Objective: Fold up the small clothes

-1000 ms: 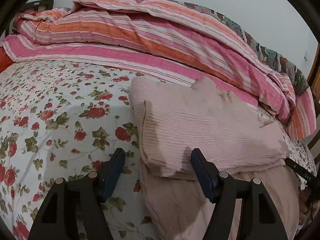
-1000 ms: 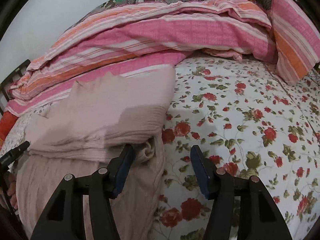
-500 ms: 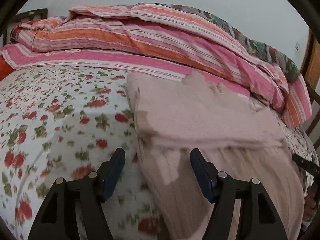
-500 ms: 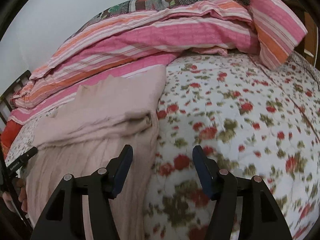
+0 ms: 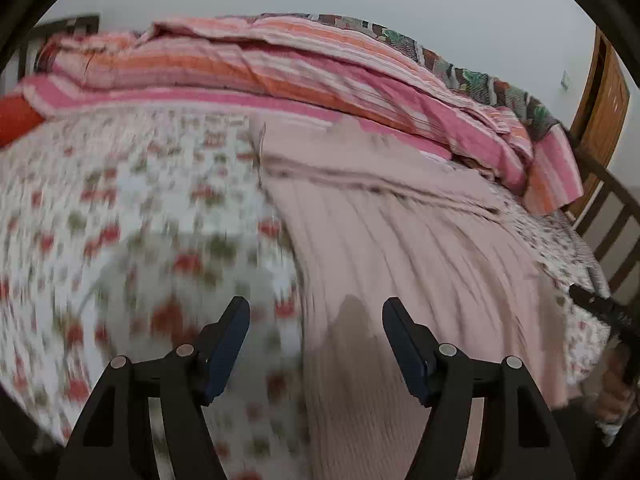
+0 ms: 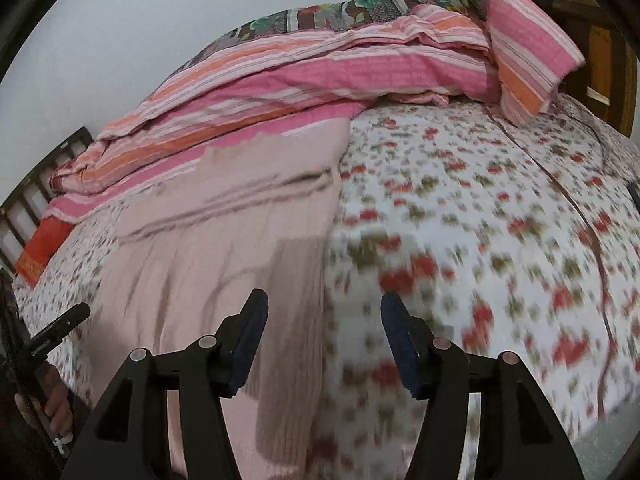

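A pale pink ribbed garment (image 5: pixel 400 240) (image 6: pixel 208 248) lies stretched out on the floral bed sheet (image 5: pixel 120 220) (image 6: pixel 480 220), its far end folded over in layers. My left gripper (image 5: pixel 316 320) hovers above the garment's near left edge, jaws opening, nothing pinched between them. My right gripper (image 6: pixel 324 316) hangs open over the near right edge, half above cloth and half above sheet, also gripping nothing. A hand (image 6: pixel 52 404) holding the other gripper shows at the lower left of the right wrist view. Both views are motion-blurred.
A bunched pink and orange striped quilt (image 5: pixel 280 72) (image 6: pixel 320 76) runs along the far side of the bed. An orange pillow (image 5: pixel 16 116) sits at the far left. A wooden bed rail (image 5: pixel 612 216) and a wooden door (image 5: pixel 600 92) stand at the right.
Both grippers have drawn back toward the near edge of the bed. The folded far end now looks farther away and more of the garment's long flat part shows.
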{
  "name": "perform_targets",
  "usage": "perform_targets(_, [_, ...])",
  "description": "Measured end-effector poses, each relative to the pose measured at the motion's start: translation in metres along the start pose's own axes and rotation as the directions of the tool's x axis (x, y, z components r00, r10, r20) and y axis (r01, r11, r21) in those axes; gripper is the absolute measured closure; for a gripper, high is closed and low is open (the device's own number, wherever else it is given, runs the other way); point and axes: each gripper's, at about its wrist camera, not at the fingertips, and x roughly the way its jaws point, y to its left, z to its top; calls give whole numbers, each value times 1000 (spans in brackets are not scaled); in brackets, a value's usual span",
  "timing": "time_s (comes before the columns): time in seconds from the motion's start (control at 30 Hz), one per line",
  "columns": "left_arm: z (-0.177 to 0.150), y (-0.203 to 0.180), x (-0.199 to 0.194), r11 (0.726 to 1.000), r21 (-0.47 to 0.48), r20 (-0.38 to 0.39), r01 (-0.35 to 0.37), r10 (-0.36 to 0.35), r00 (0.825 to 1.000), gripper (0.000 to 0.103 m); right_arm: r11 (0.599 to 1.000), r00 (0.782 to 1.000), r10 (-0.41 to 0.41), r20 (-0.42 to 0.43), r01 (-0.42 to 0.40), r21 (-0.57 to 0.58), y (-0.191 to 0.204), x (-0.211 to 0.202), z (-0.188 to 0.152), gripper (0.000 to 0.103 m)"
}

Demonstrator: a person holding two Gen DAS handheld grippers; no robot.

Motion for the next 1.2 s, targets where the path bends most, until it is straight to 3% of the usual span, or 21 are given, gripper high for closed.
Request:
perform_targets(0.1, [-27, 6, -11, 998, -49, -18, 42, -43, 999, 36, 1000, 1000, 21, -3, -21, -13, 1, -12, -31, 45])
perform_targets(0.2, [-44, 1, -19, 998, -32, -15, 47, -48, 999, 37, 999, 1000, 1, -9, -2, -43, 8, -11, -50, 45])
perform_targets(0.47, [-52, -15, -2, 999, -31, -31, 20, -21, 999, 39, 997, 999, 35, 4, -35, -74, 20, 4, -71, 47])
perform_targets(0.6, [-56, -20, 6, 999, -33, -20, -28, 27, 999, 65, 996, 998, 42, -41, -45, -78, 23, 21, -78, 59])
perform_targets(0.67, [-55, -21, 8, 999, -47, -32, -26, 24, 999, 83, 995, 998, 43, -38, -46, -93, 28, 23, -80, 75])
perform_targets(0.7, [-53, -19, 7, 999, -48, -26, -24, 23, 999, 94, 992, 996, 76, -44, -80, -99, 29, 21, -80, 97])
perform_targets(0.73, [-51, -16, 3, 999, -49, -19, -7, 6, 1000, 97, 990, 996, 84, -34, -88, -107, 30, 17, -79, 98])
perform_targets(0.83, [-42, 12, -20, 995, -100, 36, 31, -28, 999, 97, 995, 995, 70, 73, -65, -74, 14, -10, -74, 99])
perform_targets(0.93, [-40, 29, -23, 988, -135, 22, 77, -74, 997, 97, 995, 994, 97, 40, -99, 33, -8, -11, -73, 99])
perform_targets(1.1, [-40, 21, -17, 990, -96, -7, 106, -108, 994, 93, 995, 998, 59, 2, -59, -75, 16, -3, -70, 96])
perform_targets(1.17, [-34, 18, -17, 994, -61, 12, 94, -93, 996, 81, 993, 998, 60, 19, -58, -100, 21, -5, -62, 87])
perform_targets(1.2, [-28, 18, -15, 995, -52, 25, 84, -83, 996, 68, 992, 998, 54, 34, -50, -113, 23, -5, -58, 75])
